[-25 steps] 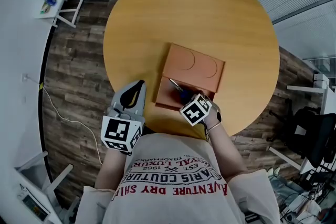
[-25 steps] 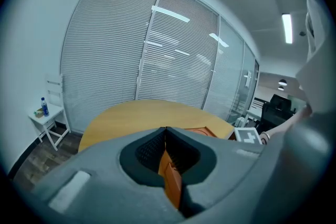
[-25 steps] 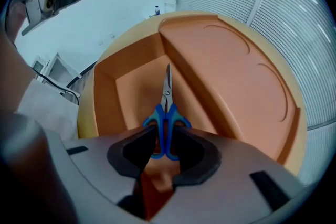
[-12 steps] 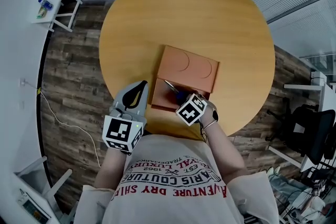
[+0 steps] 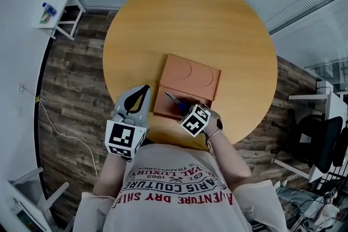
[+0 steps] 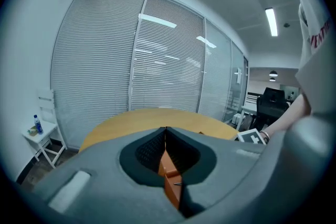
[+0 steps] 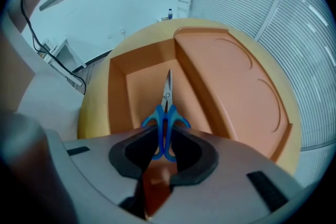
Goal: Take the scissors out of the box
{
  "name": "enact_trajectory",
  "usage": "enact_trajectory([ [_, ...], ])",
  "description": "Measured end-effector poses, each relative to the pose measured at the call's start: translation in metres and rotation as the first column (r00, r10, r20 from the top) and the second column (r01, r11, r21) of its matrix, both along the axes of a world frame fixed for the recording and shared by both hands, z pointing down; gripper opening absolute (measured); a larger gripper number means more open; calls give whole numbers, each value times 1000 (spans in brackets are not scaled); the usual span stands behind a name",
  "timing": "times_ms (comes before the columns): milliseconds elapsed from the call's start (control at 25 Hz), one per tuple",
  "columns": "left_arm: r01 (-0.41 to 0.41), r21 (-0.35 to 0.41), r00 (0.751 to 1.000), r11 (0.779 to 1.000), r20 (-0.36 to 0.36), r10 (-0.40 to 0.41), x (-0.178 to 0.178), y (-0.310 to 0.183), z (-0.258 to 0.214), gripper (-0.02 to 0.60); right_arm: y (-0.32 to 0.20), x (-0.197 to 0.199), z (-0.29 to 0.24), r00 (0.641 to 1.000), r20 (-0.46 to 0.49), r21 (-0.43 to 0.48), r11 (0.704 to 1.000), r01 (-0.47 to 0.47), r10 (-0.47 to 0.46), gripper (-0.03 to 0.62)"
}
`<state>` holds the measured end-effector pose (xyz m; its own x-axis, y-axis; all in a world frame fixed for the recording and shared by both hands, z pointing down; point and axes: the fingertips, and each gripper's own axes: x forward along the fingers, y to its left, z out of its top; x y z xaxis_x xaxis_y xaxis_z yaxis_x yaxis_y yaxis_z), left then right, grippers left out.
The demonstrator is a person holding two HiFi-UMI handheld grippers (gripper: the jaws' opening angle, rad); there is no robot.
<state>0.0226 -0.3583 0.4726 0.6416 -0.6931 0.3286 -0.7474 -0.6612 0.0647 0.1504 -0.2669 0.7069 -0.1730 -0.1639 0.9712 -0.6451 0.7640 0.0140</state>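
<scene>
I see the round desk (image 5: 190,19) from above, and the orange box (image 5: 191,74) lies on it toward 6 o'clock from the centre, near the edge on my side. The far part of the box is a flat raised panel with two curved marks. The near part is an open compartment, and the scissors (image 7: 166,112) lie flat on its floor. In the head view their blades point to about 10 o'clock and the blue handles are at about 4 o'clock, under the right gripper.

The right gripper (image 7: 164,132) points steeply down into this compartment, at 5 o'clock of the box. Its jaws have just been closing, with the handles between them. In the right gripper view the jaws now stand a narrow gap apart, and the two handles fill this gap, so the jaws sit against both sides. The scissors rest in the box, not lifted.

The left gripper (image 5: 144,88) is at 8 o'clock of the box, over the desk edge and apart from the box. It points almost level across the desk. Its jaws are together, the tips meet, and nothing is between them; only a slice of the box shows through the slit lower down.

At 10 o'clock, away from the desk, a bottle (image 5: 48,10) stands on a small white stand (image 5: 61,1).
</scene>
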Motion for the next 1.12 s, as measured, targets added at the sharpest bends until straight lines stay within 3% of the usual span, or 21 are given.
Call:
enact_trajectory([
  [320, 1, 34, 1000, 999, -5, -1, -2, 8, -13, 11, 10, 3, -34, 999, 4, 83, 996, 39, -39, 89],
  [480, -6, 48, 1000, 999, -8, 7, -3, 8, -18, 11, 7, 6, -53, 999, 41, 135, 991, -14, 9, 88],
  [600, -16, 58, 1000, 998, -11, 16, -5, 7, -22, 11, -2, 7, -75, 989, 111, 182, 977, -114, 94, 89],
  [840, -62, 83, 998, 995, -6, 63, 6, 15, -33, 11, -19, 19, -131, 920, 297, 277, 899, -339, 255, 89],
  [1120, -100, 110, 995, 989, 3, 101, 10, 18, -44, 11, -30, 37, -189, 801, 480, 349, 760, -548, 358, 89],
])
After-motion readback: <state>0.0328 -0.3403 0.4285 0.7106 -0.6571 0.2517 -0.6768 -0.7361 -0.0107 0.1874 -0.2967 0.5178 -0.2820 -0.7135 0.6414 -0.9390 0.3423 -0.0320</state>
